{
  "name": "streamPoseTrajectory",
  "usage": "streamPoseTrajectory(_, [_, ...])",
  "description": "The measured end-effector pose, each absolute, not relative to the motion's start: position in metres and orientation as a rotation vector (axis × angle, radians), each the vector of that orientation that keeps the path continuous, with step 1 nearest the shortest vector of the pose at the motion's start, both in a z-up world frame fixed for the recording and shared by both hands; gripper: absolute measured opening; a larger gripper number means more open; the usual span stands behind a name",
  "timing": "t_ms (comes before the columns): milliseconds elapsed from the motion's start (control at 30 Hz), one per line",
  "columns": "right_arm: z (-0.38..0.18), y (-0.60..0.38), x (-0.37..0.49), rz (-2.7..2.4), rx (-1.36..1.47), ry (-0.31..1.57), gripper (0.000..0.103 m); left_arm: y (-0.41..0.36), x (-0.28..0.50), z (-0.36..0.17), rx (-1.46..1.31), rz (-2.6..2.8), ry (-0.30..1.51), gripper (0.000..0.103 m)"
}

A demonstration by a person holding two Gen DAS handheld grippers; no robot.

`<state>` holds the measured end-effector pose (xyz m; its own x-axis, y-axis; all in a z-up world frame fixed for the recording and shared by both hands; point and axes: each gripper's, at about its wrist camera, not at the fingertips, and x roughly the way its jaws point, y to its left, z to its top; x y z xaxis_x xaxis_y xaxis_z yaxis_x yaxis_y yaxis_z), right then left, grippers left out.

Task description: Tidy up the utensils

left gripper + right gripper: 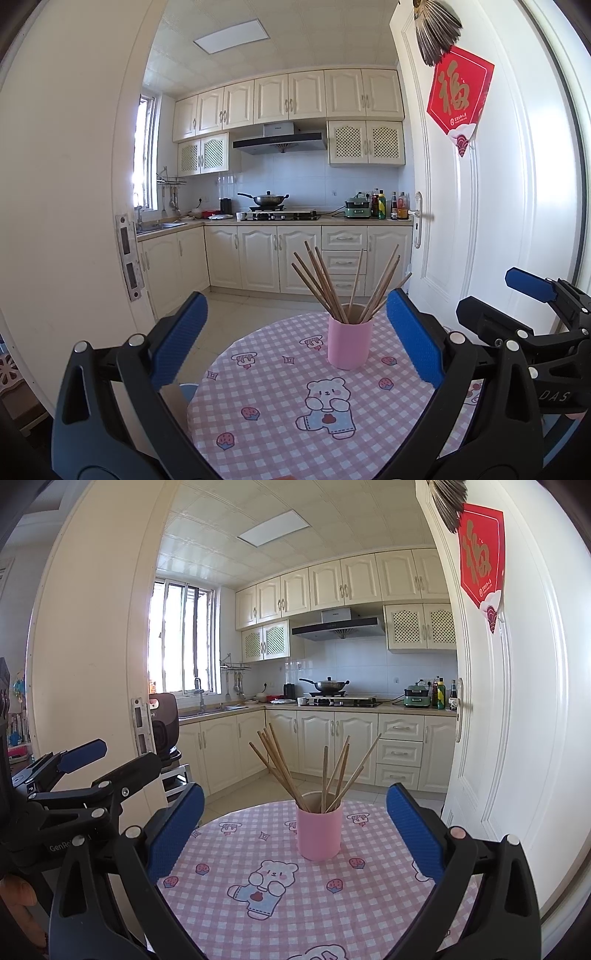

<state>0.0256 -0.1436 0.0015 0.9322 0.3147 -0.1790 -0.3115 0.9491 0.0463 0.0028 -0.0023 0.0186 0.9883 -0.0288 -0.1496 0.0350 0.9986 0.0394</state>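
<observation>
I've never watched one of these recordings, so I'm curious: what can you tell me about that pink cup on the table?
The pink cup is a plain, straight-sided cylinder with an open top, matte, perhaps plastic. It stands upright on the round table's pink checked cloth, towards the far edge. A bundle of brown wooden chopsticks stands in it, fanning outward against the rim. Neither open gripper touches it.

You look through an open white door [480, 206] into a cream kitchen: cabinets [288, 98] across the frame's middle, window [181, 646] bright at left, ceiling panel [232, 36] above, pale tiled floor [258, 306].
</observation>
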Motion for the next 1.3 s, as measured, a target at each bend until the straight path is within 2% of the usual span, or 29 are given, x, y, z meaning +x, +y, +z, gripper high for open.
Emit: streamPoseTrajectory(1300, [0.0002,-0.1424,0.0272,0.318,0.023,0.198,0.095,-0.0024,0.0045,0.015,0.035,-0.036,0.154,0.095])
